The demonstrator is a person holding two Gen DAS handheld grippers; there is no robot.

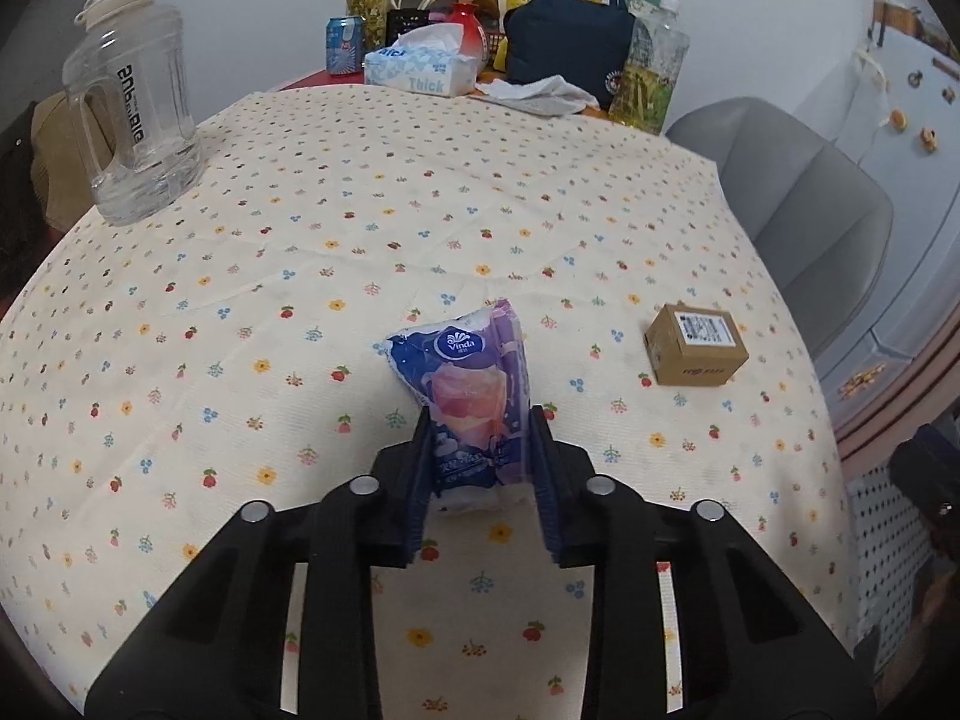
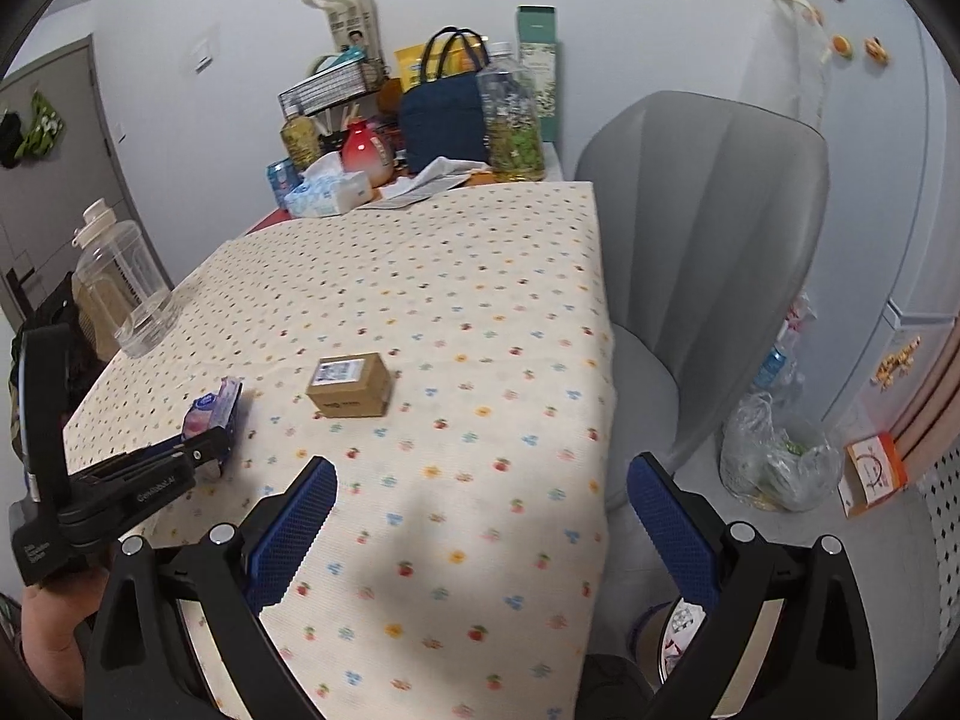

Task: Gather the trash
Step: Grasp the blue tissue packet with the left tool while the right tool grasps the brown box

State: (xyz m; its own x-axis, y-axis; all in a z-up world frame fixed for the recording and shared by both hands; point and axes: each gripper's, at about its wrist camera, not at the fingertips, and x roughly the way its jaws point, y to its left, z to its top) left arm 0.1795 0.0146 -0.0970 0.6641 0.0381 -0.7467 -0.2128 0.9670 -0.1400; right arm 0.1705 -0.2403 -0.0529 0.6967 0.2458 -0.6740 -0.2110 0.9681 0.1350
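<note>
A blue and purple Vinda tissue pack (image 1: 474,384) lies on the flowered tablecloth (image 1: 360,228), and my left gripper (image 1: 483,414) is shut on its near end, with both blue pads pressed against its sides. In the right wrist view the same pack (image 2: 210,411) and the left gripper (image 2: 204,450) sit at the table's left edge. A small brown cardboard box (image 1: 696,348) with a white label rests to the right of the pack, also seen as the box (image 2: 351,384) ahead and to the left of my right gripper (image 2: 483,468). The right gripper hovers open and empty above the cloth.
A clear water jug (image 1: 135,114) stands at the far left. A tissue box (image 1: 420,69), a navy bag (image 1: 564,42), bottles and a can crowd the far end. A grey chair (image 2: 708,240) stands beside the table's right edge, with a plastic bag (image 2: 774,456) on the floor.
</note>
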